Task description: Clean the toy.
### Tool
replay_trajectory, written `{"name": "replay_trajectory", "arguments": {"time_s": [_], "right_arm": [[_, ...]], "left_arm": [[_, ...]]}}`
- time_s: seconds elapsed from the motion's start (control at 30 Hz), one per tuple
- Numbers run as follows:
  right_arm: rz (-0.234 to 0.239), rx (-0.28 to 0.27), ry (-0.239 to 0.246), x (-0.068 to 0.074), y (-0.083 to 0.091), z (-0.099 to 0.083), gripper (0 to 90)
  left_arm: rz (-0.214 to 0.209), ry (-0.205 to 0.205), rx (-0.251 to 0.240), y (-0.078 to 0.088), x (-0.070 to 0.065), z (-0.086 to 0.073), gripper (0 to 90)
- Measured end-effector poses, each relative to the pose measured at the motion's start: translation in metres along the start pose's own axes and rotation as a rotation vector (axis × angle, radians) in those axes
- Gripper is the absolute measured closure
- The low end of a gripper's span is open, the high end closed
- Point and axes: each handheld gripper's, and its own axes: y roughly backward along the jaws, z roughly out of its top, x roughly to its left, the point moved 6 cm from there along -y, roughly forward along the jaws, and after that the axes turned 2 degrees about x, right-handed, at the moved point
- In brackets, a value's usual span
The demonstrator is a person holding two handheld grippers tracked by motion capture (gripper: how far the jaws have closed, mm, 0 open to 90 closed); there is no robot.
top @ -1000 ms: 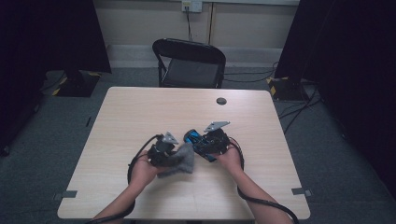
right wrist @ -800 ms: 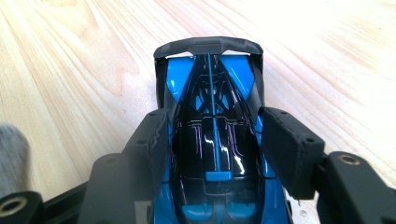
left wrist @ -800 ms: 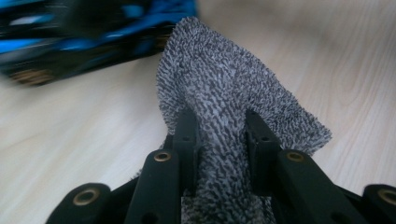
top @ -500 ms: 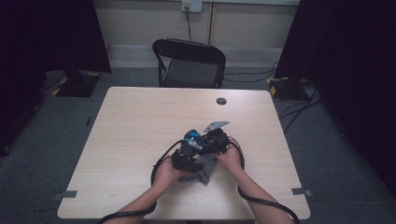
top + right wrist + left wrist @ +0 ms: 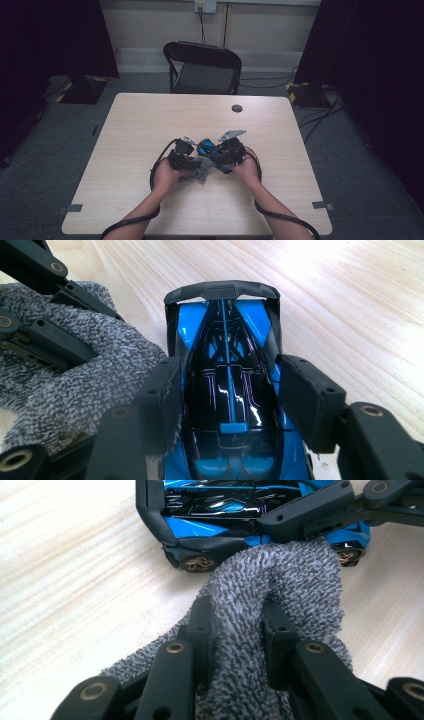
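The blue and black toy car [image 5: 227,405] sits clamped across its flanks between the pads of the right tool [image 5: 227,156]; its glossy, hard shell looks light but slippery, so the sides by the cabin seem the surest hold. Pressed against its side just ahead of the left tool [image 5: 239,630], the soft grey cloth [image 5: 295,587] is pinched in a fold by that tool's narrow jaws and should bend freely. Around them the tabletop [image 5: 150,120] lies bare, with a small dark disc [image 5: 237,108] and a folding chair [image 5: 202,67] well beyond, nothing in the way.
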Motion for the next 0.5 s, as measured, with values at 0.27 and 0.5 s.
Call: {"name": "replay_trajectory", "arguments": {"time_s": [0.27, 0.5], "right_arm": [[0.001, 0.000, -0.003, 0.000, 0.001, -0.001, 43.5], [0.003, -0.006, 0.000, 0.000, 0.001, -0.001, 43.4]], "left_arm": [[0.030, 0.011, 0.006, 0.006, 0.010, -0.001, 71.8], [0.069, 0.070, -0.012, 0.014, 0.031, -0.003, 72.0]]}}
